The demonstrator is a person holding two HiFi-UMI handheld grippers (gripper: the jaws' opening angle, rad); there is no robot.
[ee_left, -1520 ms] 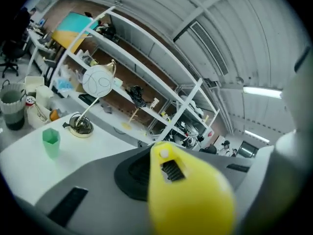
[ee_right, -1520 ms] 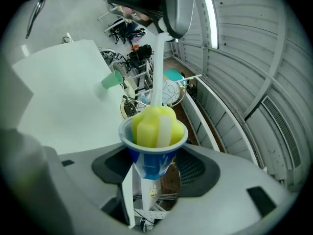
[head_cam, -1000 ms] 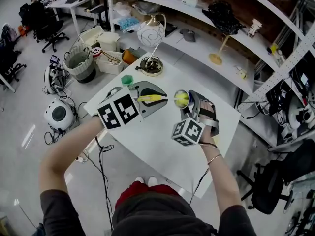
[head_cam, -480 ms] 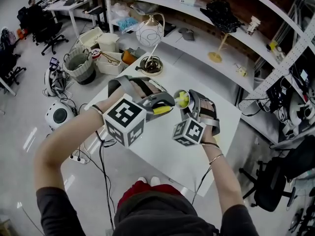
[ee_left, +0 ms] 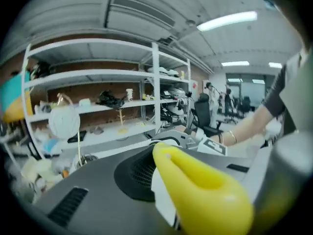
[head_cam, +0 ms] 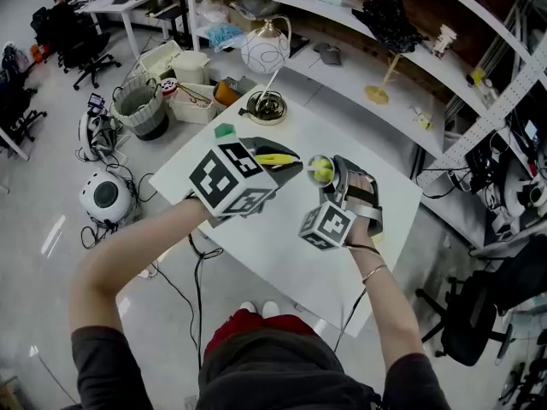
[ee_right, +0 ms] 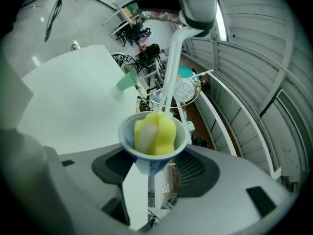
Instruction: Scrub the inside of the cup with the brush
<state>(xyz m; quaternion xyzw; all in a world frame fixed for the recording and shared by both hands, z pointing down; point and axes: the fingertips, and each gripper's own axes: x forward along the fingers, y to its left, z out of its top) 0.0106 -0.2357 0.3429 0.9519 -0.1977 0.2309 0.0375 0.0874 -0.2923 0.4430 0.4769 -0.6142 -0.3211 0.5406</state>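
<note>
the person holds both tools up over the white desk [head_cam: 282,254], close together. the right tongs [ee_right: 150,176] are clamped on the lower part of a small pale cup [ee_right: 152,148], whose mouth faces that gripper's camera. the brush [ee_right: 172,62] reaches into it: its yellow sponge head [ee_right: 155,132] sits inside the cup and fills most of the opening, and its white shaft runs up and away to the left tongs [head_cam: 285,158]. those are shut tight on the brush's yellow handle [ee_left: 203,192], which looms large in the left gripper view. in the head view the cup sits just right of the left tongs' tips, held off the desk. a small green thing [head_cam: 224,131] lies near the desk's far corner, well apart from both.
</note>
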